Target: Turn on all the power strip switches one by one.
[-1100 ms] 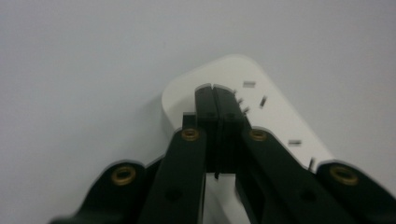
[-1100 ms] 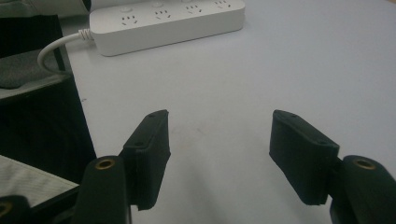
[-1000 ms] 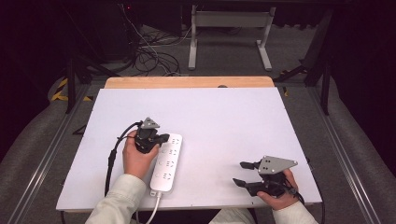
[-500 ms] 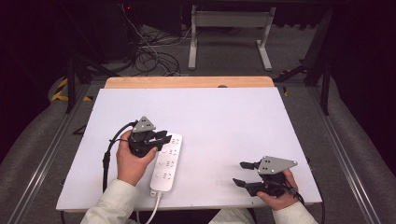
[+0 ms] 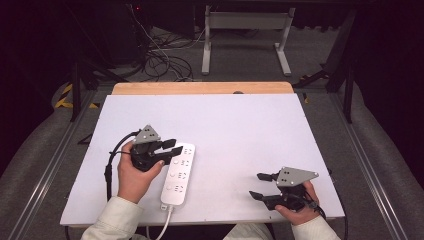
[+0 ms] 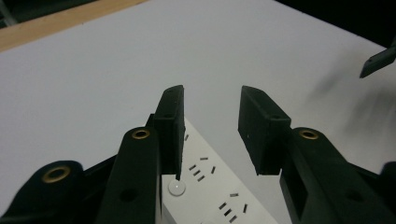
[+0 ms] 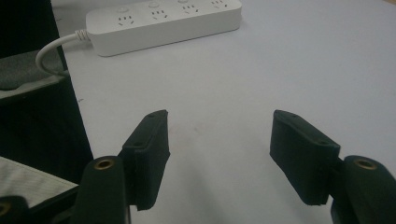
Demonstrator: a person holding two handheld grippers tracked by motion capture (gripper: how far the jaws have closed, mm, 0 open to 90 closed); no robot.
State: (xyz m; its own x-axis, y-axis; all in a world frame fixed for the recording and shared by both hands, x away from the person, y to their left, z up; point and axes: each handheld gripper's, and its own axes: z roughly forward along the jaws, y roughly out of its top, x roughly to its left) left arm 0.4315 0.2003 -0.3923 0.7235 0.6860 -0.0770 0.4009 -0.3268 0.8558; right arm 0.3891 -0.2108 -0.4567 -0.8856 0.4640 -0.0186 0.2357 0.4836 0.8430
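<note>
White plastic power strip (image 5: 178, 173): flat on tabletop (image 5: 240, 125), released. Left tongs (image 5: 171, 147) just parting above it, empty; right tongs (image 5: 261, 185) spread, idle.

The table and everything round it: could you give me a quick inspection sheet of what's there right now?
Surface: white table top, with a wooden strip along its far edge.
Job's things: white power strip lying flat near the front left, its cord running off the front edge.
Clutter: nothing seen.
Grippers: left gripper above the strip's far end, jaws just been opening, nothing between them; right gripper at the front right, jaws open and empty.
Cables: black cable looping from the left gripper; tangled wires on the floor beyond.
Surroundings: grey floor, metal stand behind the table.
</note>
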